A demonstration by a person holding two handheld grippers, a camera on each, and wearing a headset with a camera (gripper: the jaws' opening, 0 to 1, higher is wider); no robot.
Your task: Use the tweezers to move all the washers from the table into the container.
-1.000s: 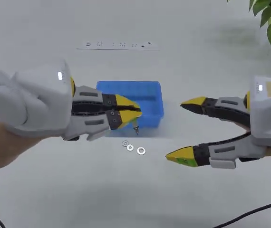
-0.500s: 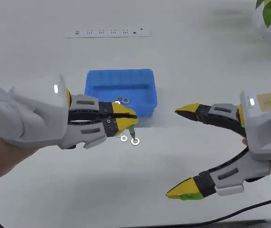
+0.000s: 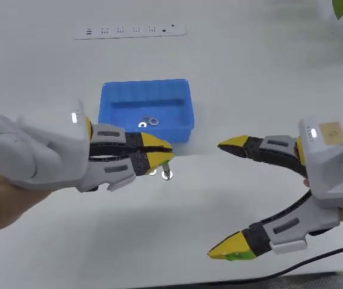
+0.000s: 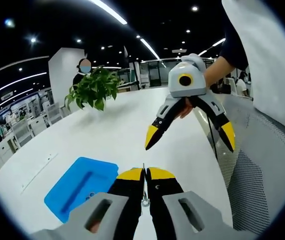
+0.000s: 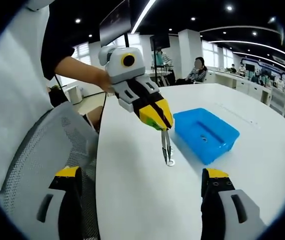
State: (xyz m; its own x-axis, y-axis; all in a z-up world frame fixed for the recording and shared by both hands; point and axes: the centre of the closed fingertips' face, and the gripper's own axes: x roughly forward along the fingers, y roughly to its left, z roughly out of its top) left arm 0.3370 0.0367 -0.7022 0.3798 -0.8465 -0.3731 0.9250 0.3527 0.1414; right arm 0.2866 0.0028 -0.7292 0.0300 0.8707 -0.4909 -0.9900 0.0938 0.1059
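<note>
Blue plastic walled the container (image 3: 123, 105), and a pair of washers (image 3: 148, 123) lay on its floor, so part of the job looked done. You had the left gripper (image 3: 170, 152) pressed together on the tweezers (image 5: 165, 145). Their tips met one of two loose washers (image 3: 167, 175) on the table (image 3: 159, 241) just before the container; whether it was gripped I couldn't tell. Your right gripper (image 3: 227, 198) hung well apart, jaws spread, holding nothing.
</note>
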